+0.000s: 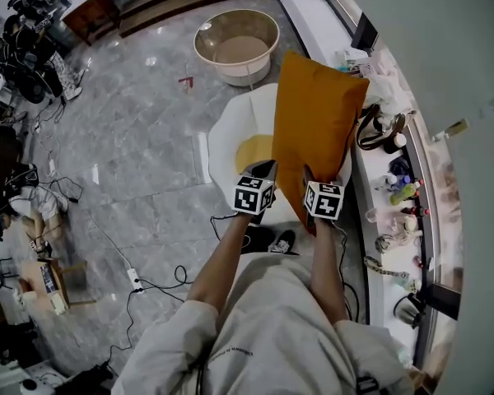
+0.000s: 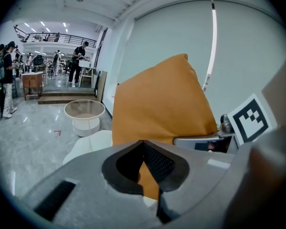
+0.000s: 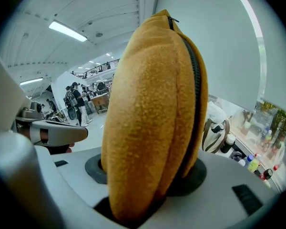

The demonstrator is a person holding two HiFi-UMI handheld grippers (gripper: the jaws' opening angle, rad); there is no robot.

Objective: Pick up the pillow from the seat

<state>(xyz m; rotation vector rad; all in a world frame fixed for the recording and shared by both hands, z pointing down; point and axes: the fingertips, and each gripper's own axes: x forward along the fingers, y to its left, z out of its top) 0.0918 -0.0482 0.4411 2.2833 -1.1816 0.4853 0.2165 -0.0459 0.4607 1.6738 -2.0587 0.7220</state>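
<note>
Grey marble floor (image 1: 132, 138), with the pillow (image 1: 317, 113) held up over the white seat (image 1: 226, 138)
Your right gripper (image 1: 308, 174) is clamped on the pillow's lower edge, its jaws part-way apart around the thick orange fabric. It holds the pillow upright above the seat's right edge. Your left gripper (image 1: 266, 169) sits just beside the pillow's lower left corner, pads meeting at the tips with nothing between them. A round basin (image 1: 236, 46) stands on the floor beyond the seat's far edge
</note>
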